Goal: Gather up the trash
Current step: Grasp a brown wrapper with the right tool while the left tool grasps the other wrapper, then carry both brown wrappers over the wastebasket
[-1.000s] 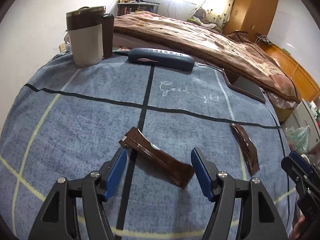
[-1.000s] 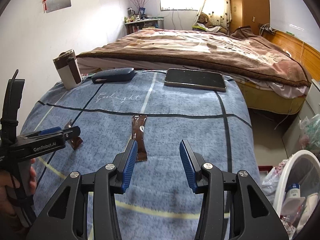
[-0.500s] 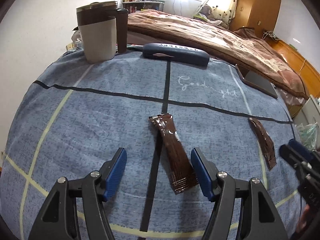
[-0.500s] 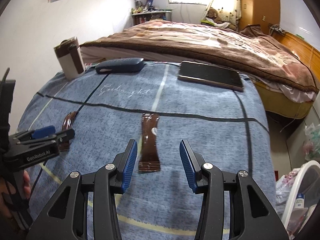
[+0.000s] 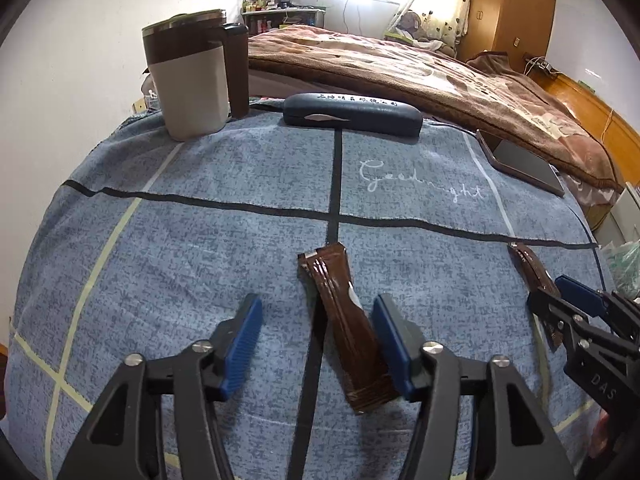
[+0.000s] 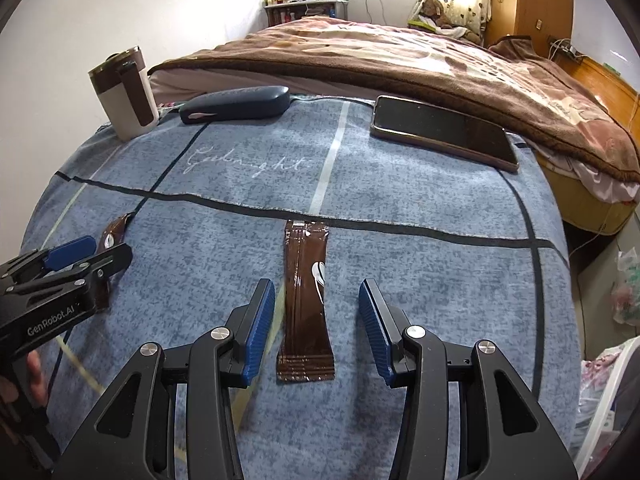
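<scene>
two glossy brown sachets [image 6: 306, 300] flat on blue cloth [image 6: 440, 208], left claw [image 5: 316, 340] and right claw [image 6: 316, 320] wide

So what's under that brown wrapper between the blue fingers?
Under the brown wrapper lies the blue cloth, whose pale stripe runs beneath the near end. Whatever the cloth covers is hidden. The right gripper straddles the wrapper, open, not gripping it.

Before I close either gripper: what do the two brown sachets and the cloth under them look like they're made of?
Both look like thin plastic or foil-laminate film. The sachet at the left gripper is glossy with highlights, buckled, and crimped at its end. The sachet at the right gripper lies flat, shiny, with ribbed end seals. The blue cloth looks woven and matte, with a mottled weave.
</scene>
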A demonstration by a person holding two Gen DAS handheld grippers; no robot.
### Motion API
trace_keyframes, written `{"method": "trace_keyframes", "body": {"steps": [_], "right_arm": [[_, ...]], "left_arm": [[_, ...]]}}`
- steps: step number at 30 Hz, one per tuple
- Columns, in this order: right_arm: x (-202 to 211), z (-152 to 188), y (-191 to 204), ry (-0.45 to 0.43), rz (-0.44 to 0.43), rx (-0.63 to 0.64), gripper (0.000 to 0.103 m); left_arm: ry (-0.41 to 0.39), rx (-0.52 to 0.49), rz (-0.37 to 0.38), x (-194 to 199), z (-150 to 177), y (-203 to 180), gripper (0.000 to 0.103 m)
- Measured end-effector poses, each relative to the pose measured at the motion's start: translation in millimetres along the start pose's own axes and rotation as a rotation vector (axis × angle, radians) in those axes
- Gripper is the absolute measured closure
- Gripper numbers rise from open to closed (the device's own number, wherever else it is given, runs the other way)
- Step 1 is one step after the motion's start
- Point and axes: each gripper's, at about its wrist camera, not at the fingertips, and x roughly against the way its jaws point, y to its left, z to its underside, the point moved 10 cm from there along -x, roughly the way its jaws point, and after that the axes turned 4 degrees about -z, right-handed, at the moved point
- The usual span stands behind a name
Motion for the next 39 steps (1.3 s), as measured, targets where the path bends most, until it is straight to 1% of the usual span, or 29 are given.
{"method": "trace_keyframes", "body": {"steps": [3,4,5,6,7,9,17,20,25,33,39], "right_arm": [[1,-1,0,-0.003,-0.006,-0.006,0.057],[0,-1,0,0.0,-0.004,-0.006,0.063],[-1,-1,0,0.002,0.005,-0.004,0.066],[-1,-1,0,0.002,0.01,-0.002,0.072],[-1,0,1,0.001,0.012,0.0,0.081],[-1,0,1,0.002,0.01,0.002,0.081],[6,3,3,-0.01,-0.012,-0.01,0.082],[12,5,3,-0.02,-0.016,-0.016,0.082],[24,6,3,-0.042,-0.028,-0.027,0.082],[54,11,-6,-0.094,-0.039,-0.059,0.082],[83,16,-22,-0.142,-0.025,-0.093,0.082]], "left_arm": [[-0.002,-0.001,0.006,0,-1,-1,0.055],[-0.003,-0.004,0.009,0,0,-1,0.061],[-0.005,-0.008,0.012,1,0,-2,0.065],[-0.005,-0.009,0.016,2,0,-3,0.074],[-0.004,-0.007,0.024,2,1,-3,0.079],[-0.002,-0.008,0.035,3,2,-5,0.084],[-0.004,-0.007,0.059,12,8,-10,0.085],[-0.015,-0.016,0.058,18,11,-12,0.085],[-0.031,-0.033,0.076,32,15,-21,0.085],[-0.075,-0.072,0.12,65,19,-47,0.085],[-0.114,-0.108,0.171,95,23,-78,0.085]]}}
